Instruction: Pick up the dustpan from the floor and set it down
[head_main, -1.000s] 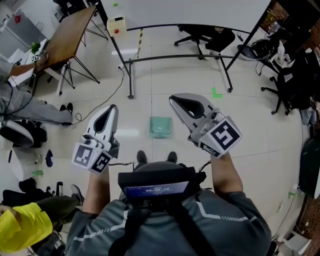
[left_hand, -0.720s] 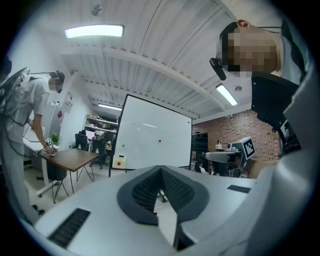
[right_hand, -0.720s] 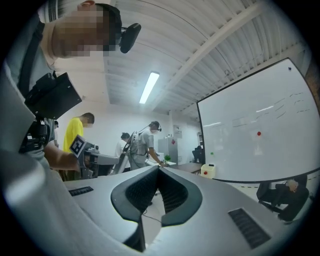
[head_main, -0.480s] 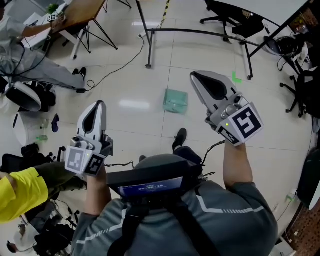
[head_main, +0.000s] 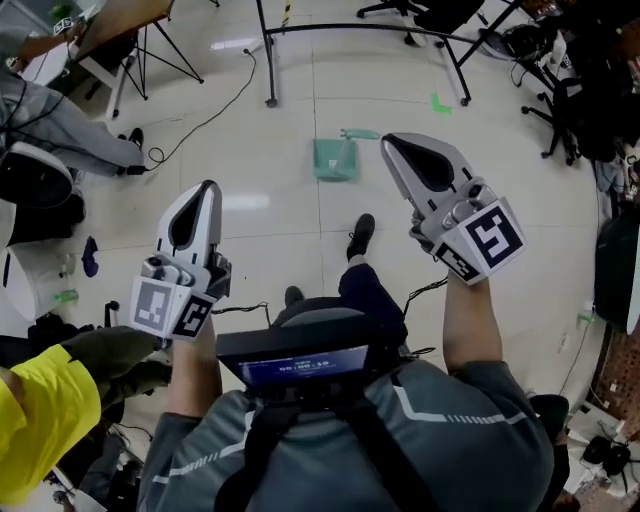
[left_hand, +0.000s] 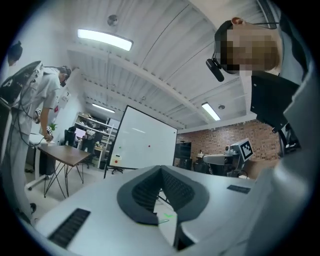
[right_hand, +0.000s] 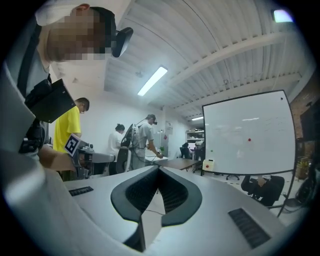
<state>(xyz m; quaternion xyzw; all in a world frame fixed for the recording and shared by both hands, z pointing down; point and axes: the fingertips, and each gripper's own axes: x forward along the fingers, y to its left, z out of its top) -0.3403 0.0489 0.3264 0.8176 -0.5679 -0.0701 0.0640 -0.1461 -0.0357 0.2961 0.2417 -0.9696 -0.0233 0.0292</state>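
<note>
A pale green dustpan (head_main: 335, 158) lies flat on the tiled floor ahead of me, its handle pointing right. My right gripper (head_main: 391, 141) is held level above the floor, its tip just right of the dustpan's handle in the head view; its jaws meet at the tip with nothing between them (right_hand: 159, 168). My left gripper (head_main: 205, 188) is lower left of the dustpan, well apart from it, also level, jaws closed together and empty (left_hand: 161, 168). Neither gripper view shows the dustpan.
A black table frame (head_main: 268, 60) and office chairs (head_main: 440, 15) stand beyond the dustpan. A cable (head_main: 200, 125) trails across the floor at left near a seated person (head_main: 60, 120). Someone in yellow (head_main: 40, 410) is at lower left. My shoe (head_main: 360, 237) is forward.
I have stepped forward toward the dustpan, carrying both grippers along. The dustpan now appears beside the right gripper's tip. Both pairs of jaws stay closed.
</note>
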